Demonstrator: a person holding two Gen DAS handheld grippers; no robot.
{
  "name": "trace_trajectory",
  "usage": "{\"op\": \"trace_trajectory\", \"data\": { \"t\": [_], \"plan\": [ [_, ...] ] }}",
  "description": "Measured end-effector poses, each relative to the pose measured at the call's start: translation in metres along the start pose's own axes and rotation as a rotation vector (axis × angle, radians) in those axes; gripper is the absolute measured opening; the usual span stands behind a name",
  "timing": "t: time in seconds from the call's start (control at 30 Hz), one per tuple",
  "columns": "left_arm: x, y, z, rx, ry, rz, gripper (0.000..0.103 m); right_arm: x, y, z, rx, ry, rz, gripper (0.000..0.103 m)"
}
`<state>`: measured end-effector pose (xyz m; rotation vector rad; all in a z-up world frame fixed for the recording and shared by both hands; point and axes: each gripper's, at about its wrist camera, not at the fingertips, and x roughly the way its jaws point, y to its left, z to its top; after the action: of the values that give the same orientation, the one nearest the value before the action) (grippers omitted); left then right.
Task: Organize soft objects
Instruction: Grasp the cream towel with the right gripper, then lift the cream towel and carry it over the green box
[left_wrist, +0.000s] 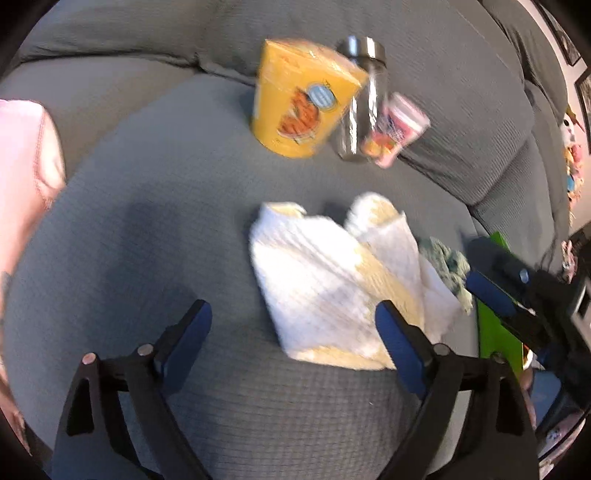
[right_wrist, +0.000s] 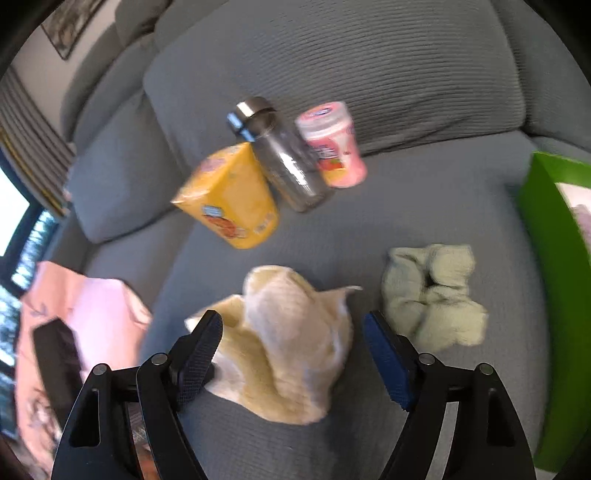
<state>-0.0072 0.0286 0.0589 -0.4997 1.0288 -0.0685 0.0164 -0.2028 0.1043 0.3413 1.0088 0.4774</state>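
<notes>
A crumpled white and cream cloth (left_wrist: 332, 280) lies on the grey sofa seat (left_wrist: 147, 229). My left gripper (left_wrist: 293, 310) is open just in front of it, its right finger overlapping the cloth's near edge without pressing it. In the right wrist view the same cloth (right_wrist: 291, 339) stands in a peak between the open fingers of my right gripper (right_wrist: 293, 321), and the pads do not press it. A pale green cloth (right_wrist: 432, 295) lies bunched to its right. In the left wrist view the right gripper (left_wrist: 476, 264) reaches in from the right beside this green cloth (left_wrist: 448, 258).
A yellow box (right_wrist: 232, 199), a clear jar with a metal lid (right_wrist: 288, 166) and a pink container (right_wrist: 332, 147) lie at the back of the seat. A bright green box (right_wrist: 554, 258) stands at the right. A pink cloth (right_wrist: 92, 314) lies at the left.
</notes>
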Motion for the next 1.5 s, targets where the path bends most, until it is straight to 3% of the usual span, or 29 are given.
{"op": "trace_trajectory", "data": {
  "t": [0.07, 0.1, 0.17, 0.3, 0.37, 0.47, 0.6, 0.77, 1.0, 1.2, 1.5],
  "plan": [
    [0.01, -0.002, -0.004, -0.011, 0.029, -0.019, 0.068, 0.021, -0.003, -0.001, 0.024, 0.038, 0.039, 0.079],
    [0.013, -0.003, -0.005, -0.01, 0.027, -0.011, 0.067, 0.03, -0.002, -0.003, 0.031, 0.077, 0.045, 0.079],
    [0.014, -0.008, -0.005, 0.016, -0.012, 0.017, 0.05, 0.045, -0.003, -0.008, 0.036, 0.127, 0.024, 0.079],
    [0.019, -0.01, -0.005, 0.018, -0.003, -0.025, 0.037, 0.057, 0.0, -0.016, -0.009, 0.14, -0.028, 0.07],
    [0.02, -0.012, -0.006, 0.026, 0.006, -0.052, 0.032, 0.059, 0.003, -0.019, -0.013, 0.165, 0.021, 0.055],
    [0.02, -0.021, -0.008, 0.061, -0.016, -0.044, 0.026, 0.058, 0.0, -0.022, 0.011, 0.182, 0.084, 0.051],
    [0.005, -0.031, -0.008, 0.076, -0.056, -0.108, 0.019, 0.044, -0.003, -0.019, 0.047, 0.172, 0.181, 0.05],
    [-0.028, -0.073, -0.002, 0.185, -0.176, -0.134, 0.019, -0.003, 0.0, -0.006, 0.029, 0.039, 0.214, 0.05],
    [-0.046, -0.153, 0.0, 0.349, -0.255, -0.212, 0.019, -0.084, -0.034, 0.008, 0.076, -0.18, 0.211, 0.05],
    [-0.025, -0.224, -0.003, 0.473, -0.254, -0.278, 0.02, -0.127, -0.086, 0.009, 0.194, -0.318, 0.184, 0.05],
    [0.018, -0.3, -0.013, 0.575, -0.148, -0.409, 0.02, -0.161, -0.161, 0.001, 0.357, -0.467, 0.067, 0.05]
  ]
}}
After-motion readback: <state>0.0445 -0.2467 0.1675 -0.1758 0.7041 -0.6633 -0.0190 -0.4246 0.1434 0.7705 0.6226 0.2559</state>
